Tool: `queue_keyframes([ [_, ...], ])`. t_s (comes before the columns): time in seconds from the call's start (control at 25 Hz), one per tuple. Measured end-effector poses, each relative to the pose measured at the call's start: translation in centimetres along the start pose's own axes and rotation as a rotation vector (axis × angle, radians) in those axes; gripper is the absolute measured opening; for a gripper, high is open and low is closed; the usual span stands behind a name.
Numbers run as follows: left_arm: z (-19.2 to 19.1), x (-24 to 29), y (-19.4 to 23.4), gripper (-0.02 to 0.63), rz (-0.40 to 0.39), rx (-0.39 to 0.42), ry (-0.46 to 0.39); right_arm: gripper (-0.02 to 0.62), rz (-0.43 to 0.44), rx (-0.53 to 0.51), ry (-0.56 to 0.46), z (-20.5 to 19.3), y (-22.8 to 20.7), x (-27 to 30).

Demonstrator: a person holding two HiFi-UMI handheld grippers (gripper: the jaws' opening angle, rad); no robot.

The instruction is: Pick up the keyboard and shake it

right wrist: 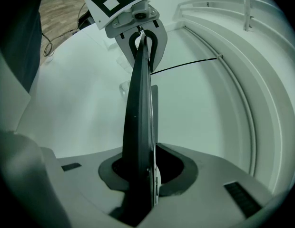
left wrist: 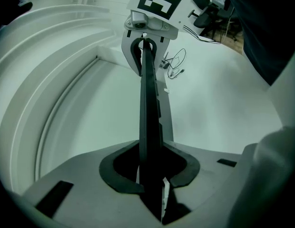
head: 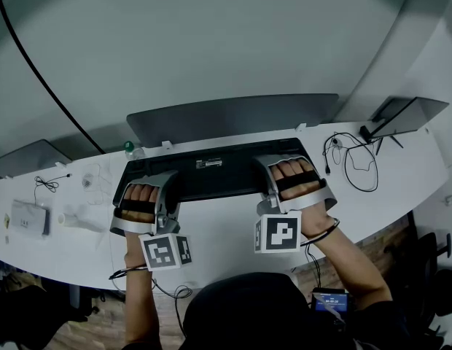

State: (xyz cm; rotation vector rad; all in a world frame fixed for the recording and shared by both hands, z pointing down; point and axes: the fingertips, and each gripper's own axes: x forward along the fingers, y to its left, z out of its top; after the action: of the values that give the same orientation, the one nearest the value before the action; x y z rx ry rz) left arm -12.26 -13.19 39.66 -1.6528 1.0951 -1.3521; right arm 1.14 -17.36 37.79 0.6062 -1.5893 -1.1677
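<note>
Flat black plastic keyboard [head: 211,181] is held over the white curved table [head: 226,235], label side towards me. My left tongs [left wrist: 150,175] clench one end and my right tongs [right wrist: 143,175] the other. Judged light, stiff and slick, so I keep the end grips firm.

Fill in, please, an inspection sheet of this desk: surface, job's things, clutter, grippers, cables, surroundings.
Surface: white curved desk.
Job's things: black keyboard, tipped on its edge, with the labelled underside toward the head view.
Clutter: white box and green-capped bottle, both at the left.
Grippers: left gripper and right gripper are each shut on one end of the keyboard.
Cables: looped black cable at the right; small cable at the left.
Surroundings: dark monitor behind the keyboard; second screen at the right.
</note>
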Motion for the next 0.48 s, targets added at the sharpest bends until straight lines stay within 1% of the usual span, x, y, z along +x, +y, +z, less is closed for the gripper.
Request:
queue_keyframes([
  [0.16, 0.01, 0.12, -0.17, 0.106, -0.012, -0.018, 0.002, 0.098, -0.003, 0.005, 0.003, -0.02, 0.07, 0.02],
  [0.36, -0.18, 0.17, -0.34, 0.097, -0.042, -0.108, 0.03, 0.101, 0.005, -0.005, 0.0, 0.09, 0.35, 0.17],
  [0.48, -0.22, 0.2, -0.64, 0.097, -0.054, -0.129, 0.035, 0.11, 0.007, -0.01, -0.003, 0.13, 0.4, 0.24],
])
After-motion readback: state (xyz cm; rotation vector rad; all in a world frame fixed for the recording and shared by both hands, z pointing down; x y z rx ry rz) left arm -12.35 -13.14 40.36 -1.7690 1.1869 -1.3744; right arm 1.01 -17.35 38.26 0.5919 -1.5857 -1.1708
